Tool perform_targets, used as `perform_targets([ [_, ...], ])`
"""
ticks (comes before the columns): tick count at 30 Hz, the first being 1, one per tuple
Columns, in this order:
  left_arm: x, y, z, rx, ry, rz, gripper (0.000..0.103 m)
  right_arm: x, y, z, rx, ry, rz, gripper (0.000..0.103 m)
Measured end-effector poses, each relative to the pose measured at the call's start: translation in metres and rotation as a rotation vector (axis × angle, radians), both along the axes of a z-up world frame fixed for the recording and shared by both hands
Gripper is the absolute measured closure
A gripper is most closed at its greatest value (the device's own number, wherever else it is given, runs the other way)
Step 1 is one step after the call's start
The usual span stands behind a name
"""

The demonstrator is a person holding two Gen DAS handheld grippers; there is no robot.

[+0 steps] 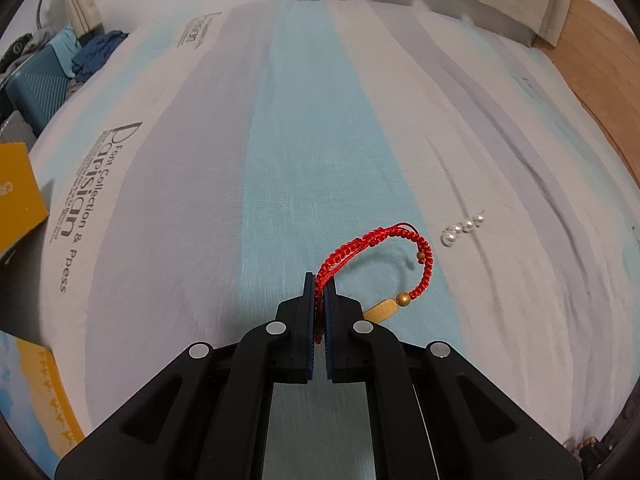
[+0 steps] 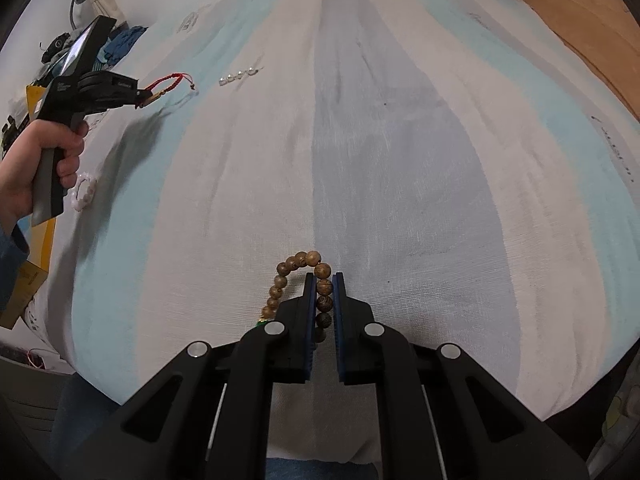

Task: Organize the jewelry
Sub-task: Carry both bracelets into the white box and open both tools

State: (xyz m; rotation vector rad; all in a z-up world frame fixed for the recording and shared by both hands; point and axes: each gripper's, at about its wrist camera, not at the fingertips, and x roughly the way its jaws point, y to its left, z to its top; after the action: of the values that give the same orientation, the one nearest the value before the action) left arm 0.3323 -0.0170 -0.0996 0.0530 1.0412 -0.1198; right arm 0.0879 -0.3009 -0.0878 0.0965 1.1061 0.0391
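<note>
Yellow box: a mustard-coloured box [image 1: 16, 192] sits at the left edge of the left wrist view, partly off the bed; its print is too small to read.
Writing: grey lettering on the bedsheet [image 1: 280, 140], left of centre, reads "Font Collection & Ppess" beside a larger word that looks like "Parisian".
Red bracelet: a braided red cord bracelet [image 1: 400, 248] with gold beads and a flat gold tag arcs up from the lower centre of that view, lifted off the cloth and casting a shadow.
Left gripper: the left gripper [image 1: 319, 284] has its blue pads pressed together on the red cord.
Pearls: a short row of white pearls [image 1: 462, 229] lies on the sheet just right of the red loop, apart from it.
White bracelet: in the right wrist view, a pale beaded ring [image 2: 83, 191] lies at mid left, near the person's left hand [image 2: 28, 168].
Wooden bracelet: a brown wooden bead bracelet [image 2: 304, 264] loops at lower centre.
Right gripper: the right gripper [image 2: 324, 280] is closed on those beads.
Open room: the striped middle and right of the bed run bare to a wooden floor [image 2: 580, 20] at upper right.
</note>
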Motion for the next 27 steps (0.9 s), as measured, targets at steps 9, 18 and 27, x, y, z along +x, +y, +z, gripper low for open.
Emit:
perform_targets([
  [9, -0.027, 0.003, 0.026, -0.006, -0.018, -0.009, 0.101, -0.009, 0.006, 0.021, -0.004, -0.045, 0.001, 0.096],
  [18, -0.059, 0.014, 0.052, -0.025, -0.032, 0.001, 0.101, -0.008, 0.015, 0.038, -0.007, -0.083, 0.006, 0.096],
  [27, -0.102, 0.034, 0.062, -0.06, -0.023, 0.025, 0.1, -0.002, 0.029, 0.066, -0.008, -0.133, 0.022, 0.096],
])
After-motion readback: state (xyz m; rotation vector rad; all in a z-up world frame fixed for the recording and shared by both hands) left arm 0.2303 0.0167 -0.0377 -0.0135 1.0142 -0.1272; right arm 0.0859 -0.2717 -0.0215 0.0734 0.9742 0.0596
